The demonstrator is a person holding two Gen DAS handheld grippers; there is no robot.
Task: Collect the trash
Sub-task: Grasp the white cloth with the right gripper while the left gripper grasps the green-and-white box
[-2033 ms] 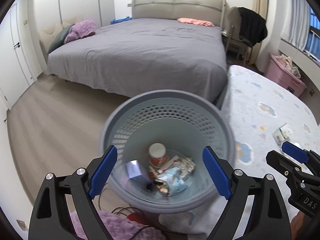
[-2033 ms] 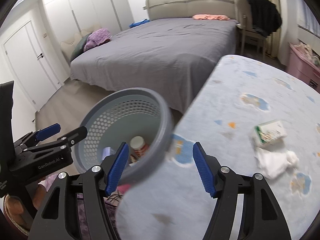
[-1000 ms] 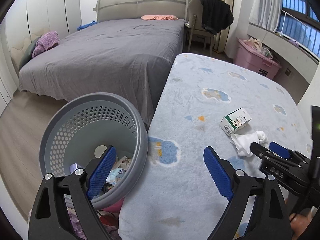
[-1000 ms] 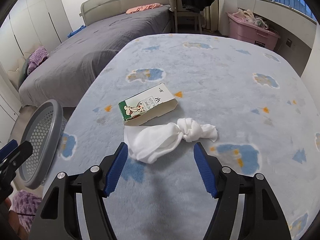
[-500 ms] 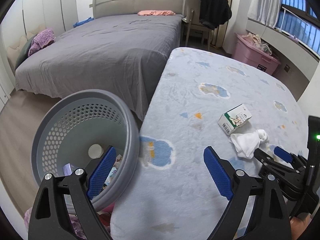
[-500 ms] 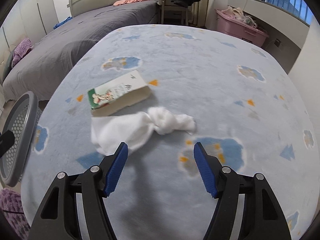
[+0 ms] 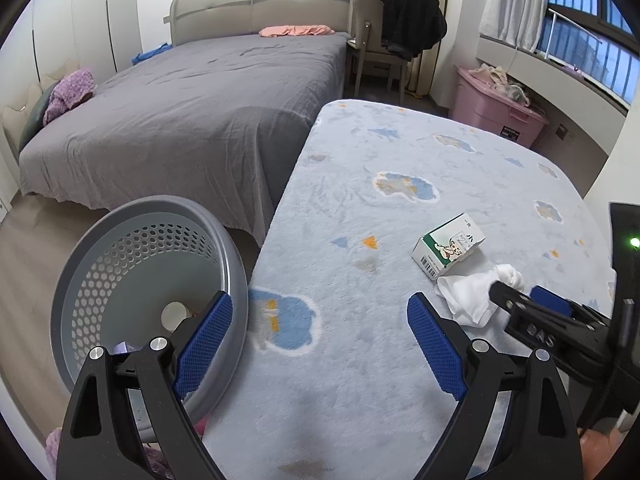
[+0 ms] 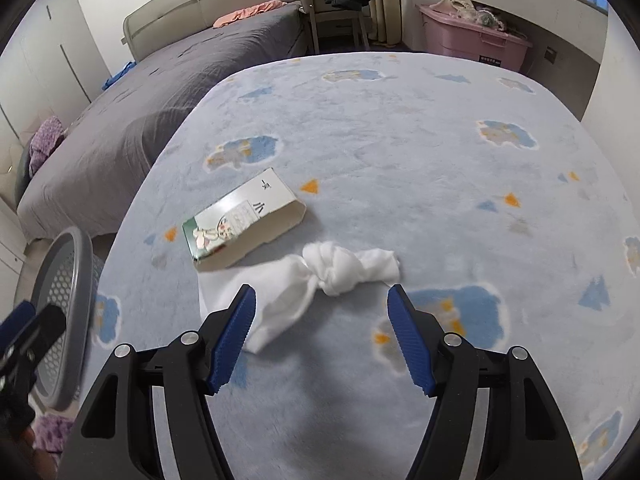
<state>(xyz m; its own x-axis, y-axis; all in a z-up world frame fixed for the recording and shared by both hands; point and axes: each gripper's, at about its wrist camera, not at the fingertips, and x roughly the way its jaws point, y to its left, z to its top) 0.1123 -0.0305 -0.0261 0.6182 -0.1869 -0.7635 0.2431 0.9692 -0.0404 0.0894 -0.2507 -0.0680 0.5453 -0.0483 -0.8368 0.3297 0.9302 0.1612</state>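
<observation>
On the counter [image 8: 400,140], a plush pale-blue cover printed with blue clouds and small orange triangles, I see two bits of trash lying just beside each other. One is a flat rectangular carton [image 8: 244,220], white card with a green end and a cartoon print, lying on its side. The other is a soft white cloth [image 8: 304,280], crumpled and knotted in the middle, its flat end touching the carton's near edge. My right tongs [image 8: 320,328] hang above that cloth with the ribbed blue pads apart and nothing between them; the cloth's flat end lies right at the left pad in view. My left tongs [image 7: 320,340] stand wide apart and empty over the counter's near edge. Just left of that edge stands the grey plastic basket [image 7: 100,264], round, its wall pierced with rows of small holes, some rubbish dimly visible at its bottom. Beyond it is a bed [image 7: 192,120] under a wrinkled grey sheet, a chair [image 7: 376,52] draped with a dark garment, and a pink storage tub [image 7: 496,112] by the window.
</observation>
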